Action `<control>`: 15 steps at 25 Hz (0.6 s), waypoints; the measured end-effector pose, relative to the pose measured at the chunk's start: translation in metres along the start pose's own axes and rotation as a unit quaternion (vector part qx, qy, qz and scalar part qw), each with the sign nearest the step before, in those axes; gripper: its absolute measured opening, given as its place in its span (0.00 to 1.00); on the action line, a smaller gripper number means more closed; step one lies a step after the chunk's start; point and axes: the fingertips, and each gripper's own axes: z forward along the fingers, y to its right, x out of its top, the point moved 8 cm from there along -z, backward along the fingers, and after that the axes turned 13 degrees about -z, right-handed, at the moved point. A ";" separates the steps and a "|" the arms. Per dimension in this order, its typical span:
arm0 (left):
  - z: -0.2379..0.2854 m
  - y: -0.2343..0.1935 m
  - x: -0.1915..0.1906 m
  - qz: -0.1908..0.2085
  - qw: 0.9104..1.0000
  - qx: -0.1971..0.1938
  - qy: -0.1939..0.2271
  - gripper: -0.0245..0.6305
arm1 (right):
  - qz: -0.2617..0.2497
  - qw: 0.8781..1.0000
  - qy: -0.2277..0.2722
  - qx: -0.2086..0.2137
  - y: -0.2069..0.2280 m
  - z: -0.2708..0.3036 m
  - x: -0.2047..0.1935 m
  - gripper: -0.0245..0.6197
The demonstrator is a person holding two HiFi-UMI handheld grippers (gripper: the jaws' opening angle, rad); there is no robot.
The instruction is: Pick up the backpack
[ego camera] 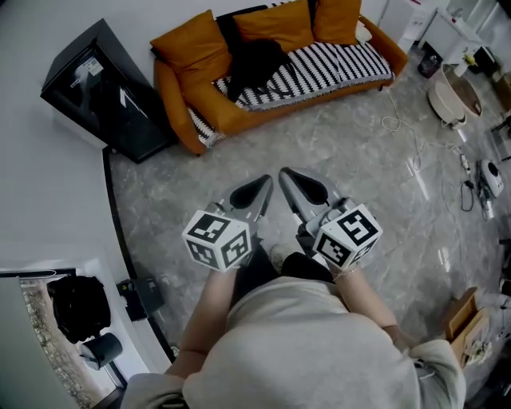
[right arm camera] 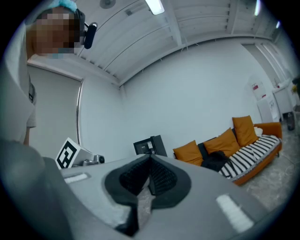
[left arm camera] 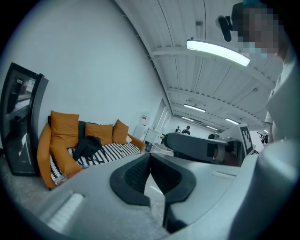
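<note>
Grippers both empty: left gripper and right gripper are held side by side in front of the person, close but not touching, tips pointing to the far side toward the sofa. Left gripper view: the black ribbed pads meet at the tips, with only grey floor showing through the slot behind them and nothing between. Right gripper view: same picture, pads together at the tips, nothing held. Left cube and right cube sit at the near ends, just ahead of bare forearms and a beige shirt. Backpack: a black, slumped shape on the sofa seat, left of the middle. It leans toward the backrest between the orange cushions, and its near edge lies over the black-and-white striped throw. It is well apart from both grippers, with open floor between, and is touched by neither. Both gripper views also show it small and far off on the seat. A black cabinet with a glass front stands against the white wall just left of the sofa. White cables trail over the floor right of the sofa. A cardboard box sits at near right. More gear lies at far right, too small to identify.
</note>
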 end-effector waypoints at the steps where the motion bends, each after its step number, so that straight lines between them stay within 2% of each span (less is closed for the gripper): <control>1: 0.004 -0.004 0.002 -0.004 1.000 0.002 0.000 0.05 | 0.009 1.000 0.001 0.005 0.003 0.002 -0.001 0.04; 9: 0.038 -0.035 0.024 -0.022 1.000 0.016 0.010 0.05 | 0.005 1.000 -0.001 0.017 0.036 0.038 -0.003 0.04; 15: 0.079 -0.073 0.052 0.024 0.999 0.019 -0.010 0.05 | 0.004 1.000 -0.009 0.011 0.078 0.089 -0.006 0.04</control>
